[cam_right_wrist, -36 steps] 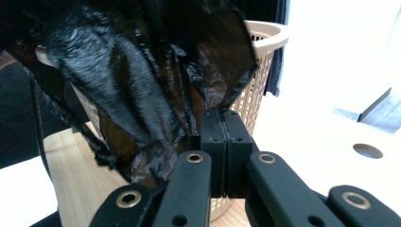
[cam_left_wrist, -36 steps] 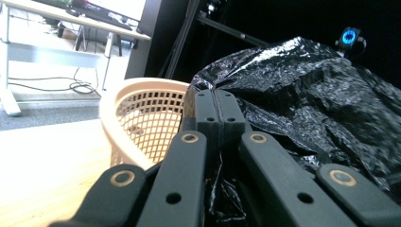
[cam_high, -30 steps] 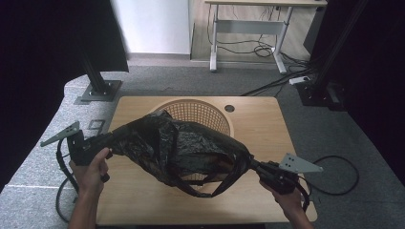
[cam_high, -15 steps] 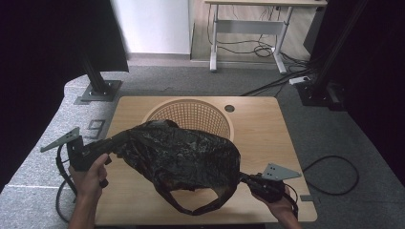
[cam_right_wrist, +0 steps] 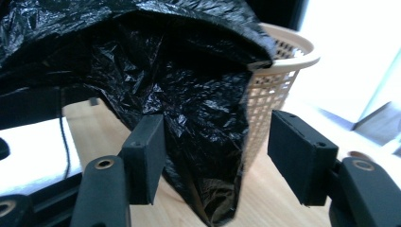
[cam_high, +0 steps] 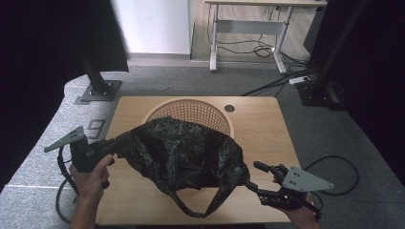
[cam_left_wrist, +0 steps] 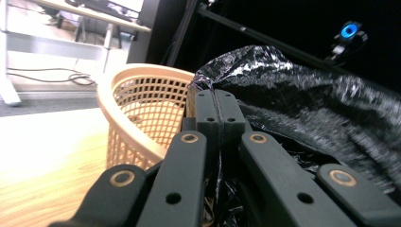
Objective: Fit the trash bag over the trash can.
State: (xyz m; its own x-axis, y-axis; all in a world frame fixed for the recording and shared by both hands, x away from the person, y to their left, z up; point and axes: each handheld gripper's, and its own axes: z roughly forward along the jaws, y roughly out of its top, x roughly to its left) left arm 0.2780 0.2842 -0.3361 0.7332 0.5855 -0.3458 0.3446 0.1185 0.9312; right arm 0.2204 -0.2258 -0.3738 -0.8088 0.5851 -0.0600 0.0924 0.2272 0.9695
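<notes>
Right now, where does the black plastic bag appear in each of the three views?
High view: the black plastic bag is at the centre, draped over the near side of the basket.
Left gripper view: it covers the right half, pinched between the left gripper fingers.
Right gripper view: it hangs across the top and centre, loose between the open right gripper fingers.
Shared landmark: the basket.

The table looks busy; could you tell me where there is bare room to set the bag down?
Bare wood lies on the table right of the basket, and along the near edge left of the bag. The middle is crowded: the bag drapes from the left gripper over the basket toward the right gripper.
</notes>
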